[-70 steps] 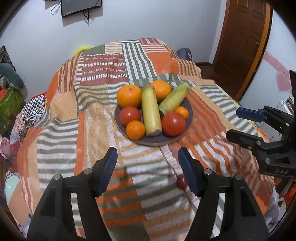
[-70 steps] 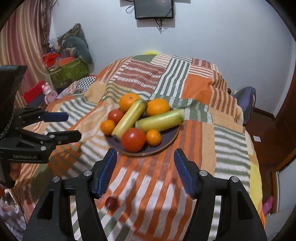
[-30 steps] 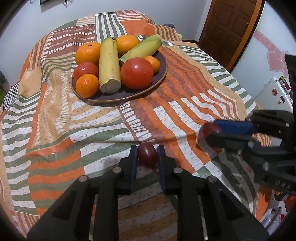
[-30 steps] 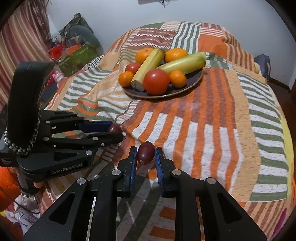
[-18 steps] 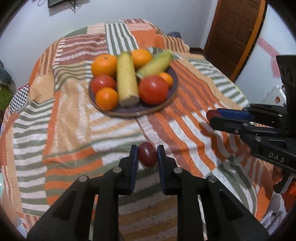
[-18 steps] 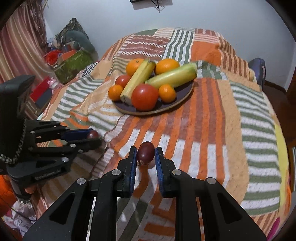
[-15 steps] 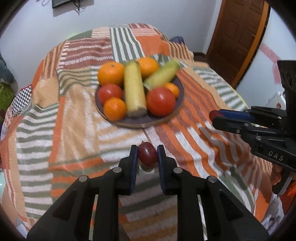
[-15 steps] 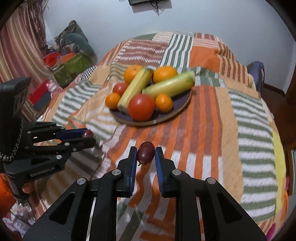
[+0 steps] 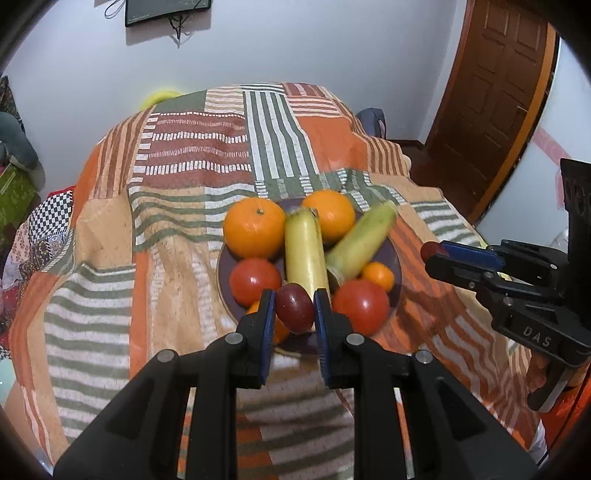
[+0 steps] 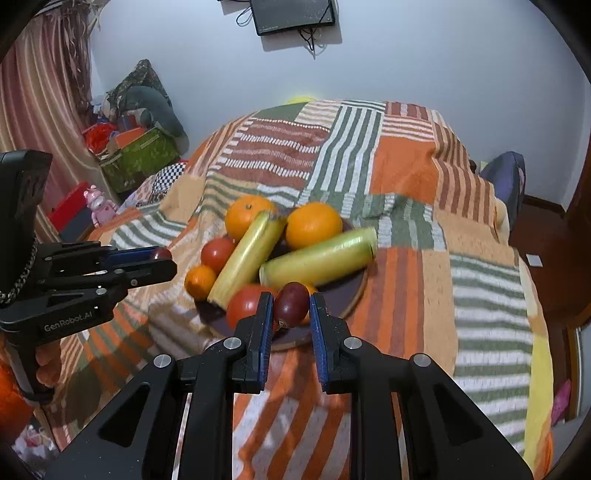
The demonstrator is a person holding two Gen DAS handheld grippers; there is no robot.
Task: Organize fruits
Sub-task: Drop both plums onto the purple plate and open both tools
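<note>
A dark plate (image 9: pixel 397 275) on the striped patchwork cloth holds oranges, red tomatoes and two long yellow-green fruits. My left gripper (image 9: pixel 293 308) is shut on a small dark red fruit (image 9: pixel 294 307), held in the air before the plate's near edge. My right gripper (image 10: pixel 291 305) is shut on a second dark red fruit (image 10: pixel 291 304), also held near the plate (image 10: pixel 351 291). Each gripper shows in the other's view: the right one (image 9: pixel 434 256) at the right, the left one (image 10: pixel 160 258) at the left, each with its fruit at the tips.
The cloth (image 9: pixel 192 155) covers a raised surface that falls away at its edges. A brown door (image 9: pixel 495 96) stands at the right. Boxes and soft toys (image 10: pixel 140 147) are piled at the left by a curtain. A dark screen (image 10: pixel 293 13) hangs on the wall.
Both grippers closed on the small dark red fruits lying on the cloth, then lifted them and carried them toward the plate, which now sits right behind the fingertips.
</note>
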